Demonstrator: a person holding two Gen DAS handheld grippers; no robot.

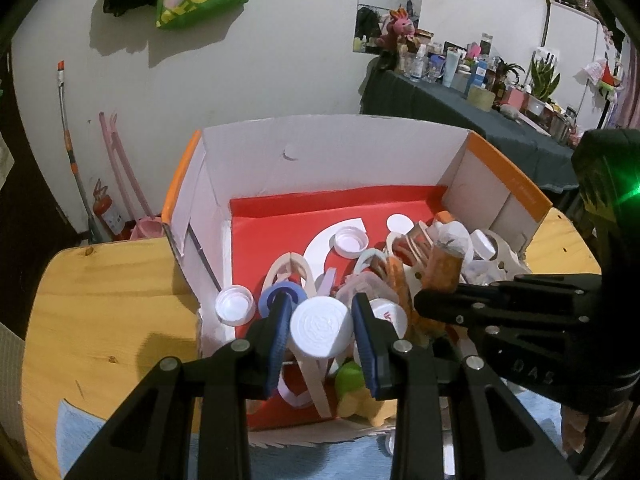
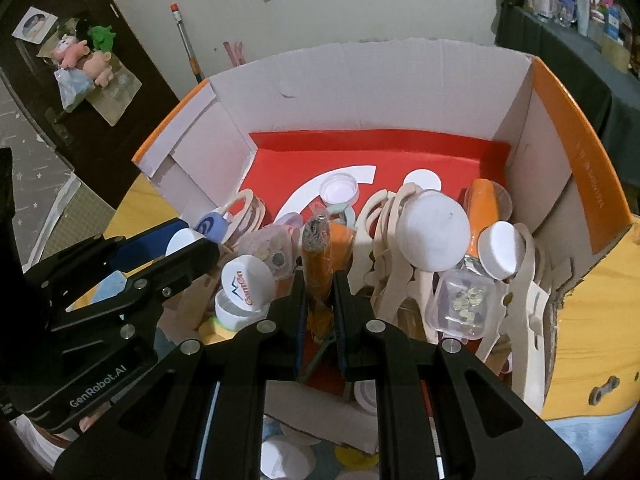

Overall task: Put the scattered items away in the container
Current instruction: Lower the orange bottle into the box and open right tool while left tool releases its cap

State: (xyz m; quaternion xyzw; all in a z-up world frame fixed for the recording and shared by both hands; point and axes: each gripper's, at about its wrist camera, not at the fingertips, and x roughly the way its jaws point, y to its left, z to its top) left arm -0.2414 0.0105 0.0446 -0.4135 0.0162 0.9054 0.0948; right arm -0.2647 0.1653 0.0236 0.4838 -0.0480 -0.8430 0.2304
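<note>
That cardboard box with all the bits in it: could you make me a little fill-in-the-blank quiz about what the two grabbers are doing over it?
1. The left gripper is shut on a round white ____.
2. The right gripper is shut on a stick-shaped piece coloured ____.
3. The cardboard box has a floor coloured ____.
4. The box stands on a ____ table.

Missing words: cap; orange; red; wooden

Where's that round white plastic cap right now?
In the left wrist view, the round white plastic cap sits clamped in the left gripper, above the near end of the cardboard box.
</note>
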